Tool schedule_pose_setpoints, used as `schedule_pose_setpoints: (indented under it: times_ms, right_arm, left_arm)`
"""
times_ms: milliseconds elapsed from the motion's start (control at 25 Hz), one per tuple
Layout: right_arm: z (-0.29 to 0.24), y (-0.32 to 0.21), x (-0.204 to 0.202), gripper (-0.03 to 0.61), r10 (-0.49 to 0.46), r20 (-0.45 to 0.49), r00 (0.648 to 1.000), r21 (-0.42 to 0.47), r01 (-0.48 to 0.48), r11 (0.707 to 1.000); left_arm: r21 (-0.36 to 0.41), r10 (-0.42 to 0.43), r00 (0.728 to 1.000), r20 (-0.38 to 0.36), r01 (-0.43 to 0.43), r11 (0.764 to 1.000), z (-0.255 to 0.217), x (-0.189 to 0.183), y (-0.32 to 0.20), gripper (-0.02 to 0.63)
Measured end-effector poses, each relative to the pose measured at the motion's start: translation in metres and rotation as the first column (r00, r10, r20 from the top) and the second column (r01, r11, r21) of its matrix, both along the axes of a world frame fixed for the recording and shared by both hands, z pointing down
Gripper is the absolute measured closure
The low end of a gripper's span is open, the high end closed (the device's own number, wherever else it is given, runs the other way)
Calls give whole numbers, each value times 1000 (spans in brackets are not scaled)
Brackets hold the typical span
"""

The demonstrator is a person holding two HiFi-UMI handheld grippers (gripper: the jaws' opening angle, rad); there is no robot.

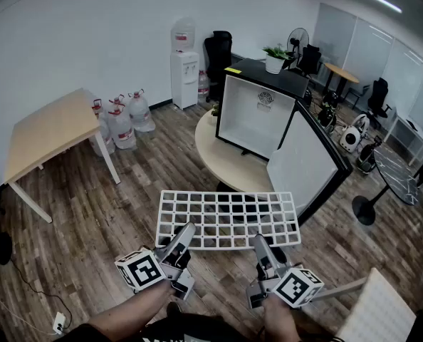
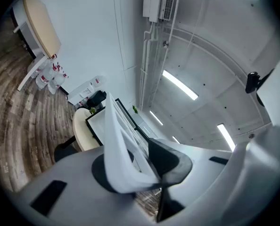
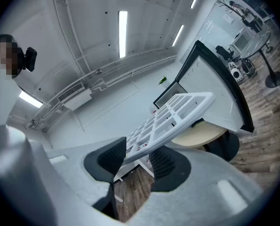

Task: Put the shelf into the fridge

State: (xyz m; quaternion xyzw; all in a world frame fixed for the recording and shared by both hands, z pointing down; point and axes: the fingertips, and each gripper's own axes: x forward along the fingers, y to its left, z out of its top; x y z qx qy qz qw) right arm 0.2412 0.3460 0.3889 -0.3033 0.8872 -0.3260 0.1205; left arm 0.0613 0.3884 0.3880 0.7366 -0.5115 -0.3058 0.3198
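Note:
A white grid shelf (image 1: 229,216) hangs level in the air in front of me, held by its near edge. My left gripper (image 1: 185,229) is shut on the shelf's near left part, and my right gripper (image 1: 260,241) is shut on its near right part. In the left gripper view the shelf (image 2: 119,140) runs edge-on between the dark pads (image 2: 170,159). In the right gripper view the shelf (image 3: 177,114) slants up and away from the pads (image 3: 111,157). Beyond it, the black fridge (image 1: 258,112) stands on a round table (image 1: 222,159). Its door (image 1: 307,164) is swung open to the right and its white inside shows.
A rectangular wooden table (image 1: 51,130) stands at the left, with several water bottles (image 1: 122,120) and a water dispenser (image 1: 184,63) by the wall. A potted plant (image 1: 274,59) sits on the fridge. Chairs and small tables crowd the right, and a white panel (image 1: 382,308) lies near right.

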Motion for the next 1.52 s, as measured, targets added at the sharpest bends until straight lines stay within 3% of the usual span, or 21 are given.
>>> schedule_pose_setpoints:
  times_ms: [880, 1520]
  right_arm:
    - [1, 8, -24, 426, 34, 3, 999, 31, -34, 999]
    - [4, 8, -80, 425, 81, 30, 996, -2, -81, 997]
  left_arm:
    - [25, 36, 999, -19, -36, 999, 6, -25, 1, 514]
    - [40, 94, 995, -28, -93, 995, 6, -84, -4, 514]
